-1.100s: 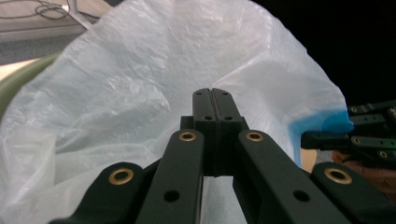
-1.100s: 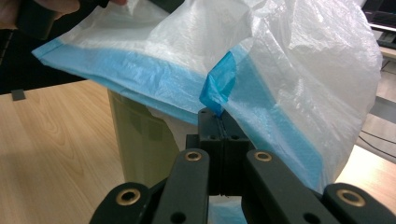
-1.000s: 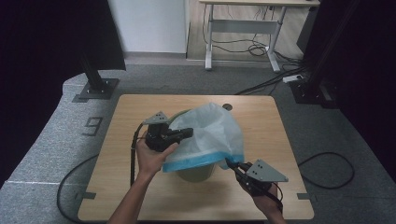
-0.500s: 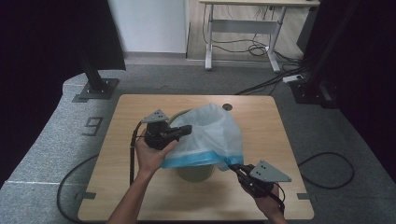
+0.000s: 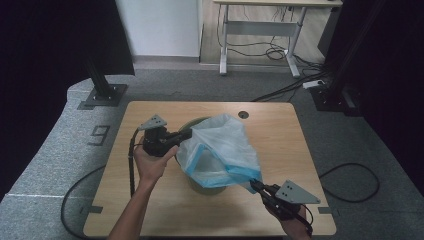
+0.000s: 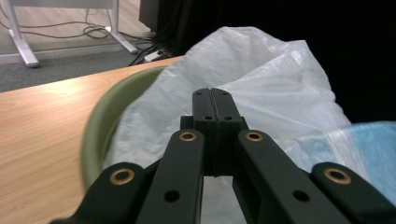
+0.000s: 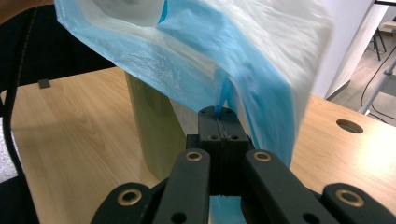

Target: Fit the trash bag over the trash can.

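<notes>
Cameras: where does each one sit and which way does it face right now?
High view: above the table, looking forward and down; forearms, left gripper, right gripper.
Left gripper view: along its shut jaws at the bag and green bin.
Right gripper view: along its jaws, pinching the bag's blue edge.
All share bag and bin.

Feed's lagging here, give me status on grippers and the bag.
Left gripper shut on the bin bag. Right gripper shut on its blue edge. Bag stretched above the green bin, not yet seated. Nothing in the way.
</notes>
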A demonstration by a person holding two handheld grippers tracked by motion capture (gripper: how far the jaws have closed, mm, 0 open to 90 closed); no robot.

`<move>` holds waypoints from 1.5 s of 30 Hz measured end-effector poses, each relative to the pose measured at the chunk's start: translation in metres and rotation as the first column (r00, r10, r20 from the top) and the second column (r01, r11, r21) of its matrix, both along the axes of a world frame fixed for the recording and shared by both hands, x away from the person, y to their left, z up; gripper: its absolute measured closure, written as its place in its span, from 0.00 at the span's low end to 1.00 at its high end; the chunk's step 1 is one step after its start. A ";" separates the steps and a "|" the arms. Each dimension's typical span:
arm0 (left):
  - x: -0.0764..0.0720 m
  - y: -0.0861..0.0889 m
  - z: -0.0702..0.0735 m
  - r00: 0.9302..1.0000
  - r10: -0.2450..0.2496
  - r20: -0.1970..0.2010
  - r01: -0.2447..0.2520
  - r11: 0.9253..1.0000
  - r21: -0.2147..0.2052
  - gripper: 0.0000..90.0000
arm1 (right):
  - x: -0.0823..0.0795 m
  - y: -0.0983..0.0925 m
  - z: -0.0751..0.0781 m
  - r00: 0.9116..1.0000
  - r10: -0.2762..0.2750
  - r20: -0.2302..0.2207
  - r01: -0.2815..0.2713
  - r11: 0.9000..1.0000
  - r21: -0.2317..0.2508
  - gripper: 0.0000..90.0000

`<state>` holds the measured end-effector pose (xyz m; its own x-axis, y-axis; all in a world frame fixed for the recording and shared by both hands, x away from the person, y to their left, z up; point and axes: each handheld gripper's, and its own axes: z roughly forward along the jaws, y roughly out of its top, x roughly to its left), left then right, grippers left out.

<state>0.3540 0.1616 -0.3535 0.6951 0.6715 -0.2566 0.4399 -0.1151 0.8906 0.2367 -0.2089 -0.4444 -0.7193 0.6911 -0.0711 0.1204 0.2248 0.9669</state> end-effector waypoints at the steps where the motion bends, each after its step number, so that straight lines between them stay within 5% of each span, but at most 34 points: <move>1: -0.001 0.003 -0.001 1.000 0.005 0.000 -0.005 1.000 -0.003 1.00 | -0.002 -0.002 0.000 1.000 0.001 0.001 -0.001 1.000 -0.002 0.99; 10: -0.013 0.028 -0.014 1.000 0.020 -0.006 -0.020 1.000 0.002 1.00 | -0.017 -0.002 -0.007 0.999 0.032 -0.007 -0.032 0.999 -0.035 0.99; 23: -0.020 0.064 -0.029 0.997 0.071 -0.033 -0.071 0.997 0.011 1.00 | -0.016 0.000 -0.023 0.996 0.062 -0.067 -0.066 0.996 -0.059 0.99; 32: -0.012 0.067 -0.051 0.993 0.092 -0.075 -0.091 0.996 0.025 1.00 | -0.008 0.018 -0.049 0.991 0.057 -0.119 -0.072 0.990 -0.123 0.99; 40: -0.015 0.068 -0.054 0.992 0.093 -0.081 -0.090 0.995 0.040 1.00 | -0.003 0.025 -0.063 0.986 0.073 -0.148 -0.088 0.992 -0.093 0.99; 45: -0.019 0.070 -0.060 0.992 0.091 -0.089 -0.088 0.995 0.040 1.00 | -0.003 0.030 -0.071 0.982 0.083 -0.167 -0.104 0.987 -0.119 0.99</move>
<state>0.3354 0.2316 -0.4132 0.6070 0.7397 -0.2905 0.5286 -0.1028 0.8426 0.2339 -0.1787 -0.5155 -0.7896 0.6128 -0.0318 0.2447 0.3620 0.8995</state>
